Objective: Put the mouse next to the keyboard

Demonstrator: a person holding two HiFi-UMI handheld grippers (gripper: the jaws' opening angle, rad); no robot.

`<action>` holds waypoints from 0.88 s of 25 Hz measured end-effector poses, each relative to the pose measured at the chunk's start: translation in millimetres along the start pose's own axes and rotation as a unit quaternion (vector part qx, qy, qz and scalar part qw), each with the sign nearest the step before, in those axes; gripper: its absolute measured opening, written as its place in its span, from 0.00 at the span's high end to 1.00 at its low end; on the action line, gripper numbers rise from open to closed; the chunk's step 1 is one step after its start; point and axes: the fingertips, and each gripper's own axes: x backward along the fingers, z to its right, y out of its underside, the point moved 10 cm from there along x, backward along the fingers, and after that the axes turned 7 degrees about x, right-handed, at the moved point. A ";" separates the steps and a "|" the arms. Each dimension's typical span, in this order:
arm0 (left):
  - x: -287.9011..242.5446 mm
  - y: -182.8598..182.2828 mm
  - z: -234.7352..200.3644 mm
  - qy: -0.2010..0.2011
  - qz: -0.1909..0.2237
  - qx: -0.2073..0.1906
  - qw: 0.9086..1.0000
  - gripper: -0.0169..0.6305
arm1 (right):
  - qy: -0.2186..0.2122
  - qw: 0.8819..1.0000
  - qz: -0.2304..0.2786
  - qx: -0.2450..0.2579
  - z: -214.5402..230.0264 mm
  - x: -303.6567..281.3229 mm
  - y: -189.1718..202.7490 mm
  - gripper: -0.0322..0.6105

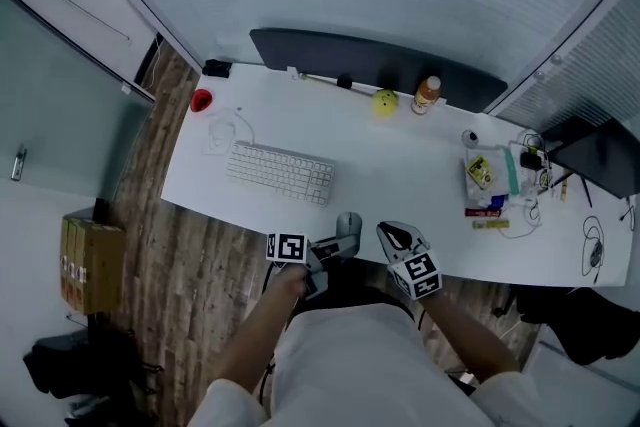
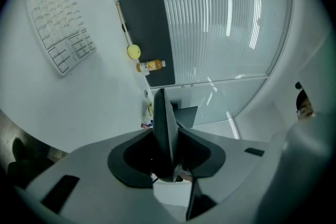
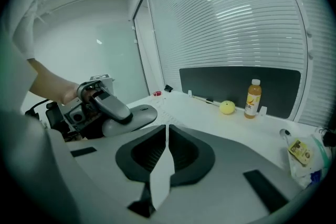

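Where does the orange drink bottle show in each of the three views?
Head view: bottle at the desk's far edge, upper middle, right of the yellow round thing.
Left gripper view: just left of centre, lying sideways in the rolled picture, under the yellow round thing.
Right gripper view: right of centre, upright.
Shared landmark: the yellow round thing, before the dark panel.

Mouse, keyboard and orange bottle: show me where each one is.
mouse (image 1: pixel 348 223), head view, middle of its grey back.
keyboard (image 1: pixel 280 173), head view, centre of the keys.
orange bottle (image 1: pixel 426 98), head view, body below the cap.
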 end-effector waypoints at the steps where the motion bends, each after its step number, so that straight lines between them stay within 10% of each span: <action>1: -1.8 -1.6 -3.5 0.000 0.001 0.007 1.000 0.75 | -0.002 1.000 -0.002 -0.001 2.3 -2.1 0.6 0.89; 22: -24.0 -63.2 -82.7 -0.066 -0.018 0.103 0.992 0.75 | 0.022 0.996 -0.069 -0.049 15.9 -55.3 11.3 0.89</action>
